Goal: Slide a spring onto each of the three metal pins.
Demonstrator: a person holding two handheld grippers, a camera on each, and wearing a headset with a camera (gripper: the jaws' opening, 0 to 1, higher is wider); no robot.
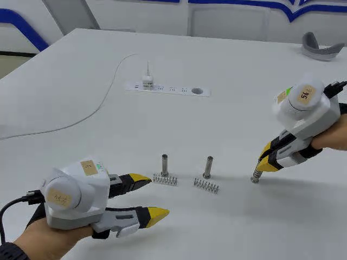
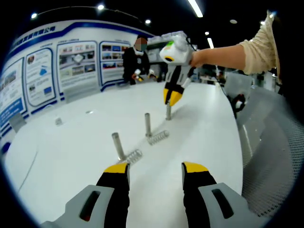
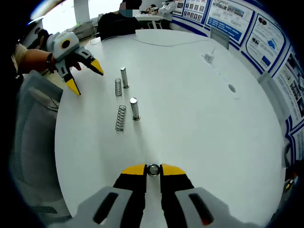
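Showroom with wall display panels (image 2: 78, 64)

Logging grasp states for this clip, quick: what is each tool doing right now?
Left tool: open, holding nothing.
Right tool: closed on what looks like a spring at the third pin.

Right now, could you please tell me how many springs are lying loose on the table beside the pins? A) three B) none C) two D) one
C: one spring lies flat by the left-hand pin and another spring by the middle pin; the third spring stands upright, gripped in the right tongs.
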